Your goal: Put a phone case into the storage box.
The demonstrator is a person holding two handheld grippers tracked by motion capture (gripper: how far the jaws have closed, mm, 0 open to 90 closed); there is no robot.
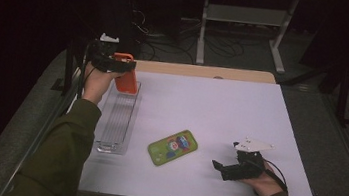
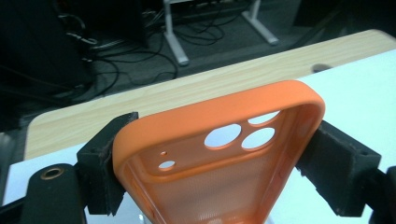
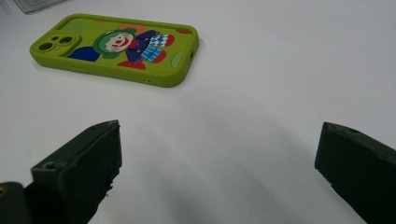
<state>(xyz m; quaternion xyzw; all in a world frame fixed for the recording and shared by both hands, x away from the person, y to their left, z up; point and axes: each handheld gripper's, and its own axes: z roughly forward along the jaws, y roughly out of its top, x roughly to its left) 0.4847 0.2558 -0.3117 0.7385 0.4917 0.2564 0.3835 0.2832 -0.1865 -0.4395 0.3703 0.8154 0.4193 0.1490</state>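
Left tongs (image 1: pixel 116 63) are clamping the orange phone case (image 1: pixel 127 78) across its width, long axis hanging down over the far end of the clear tray (image 1: pixel 115 121) (directly below); right tongs (image 1: pixel 226 169) are resting open on the bench (image 1: pixel 221 109)

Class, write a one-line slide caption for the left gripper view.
Left claw clamps an orange phone case by its long edges above the white table.

The bottom edge of the left gripper view is cutting off the lower end of the orange case (image 2: pixel 219 154), and the jaws are covering its sides. In the right gripper view, the top edge is cropping the clear tray (image 3: pixel 35 3) to one corner. In the high view, the picture on the green case (image 1: pixel 172 147) is showing too small to read.
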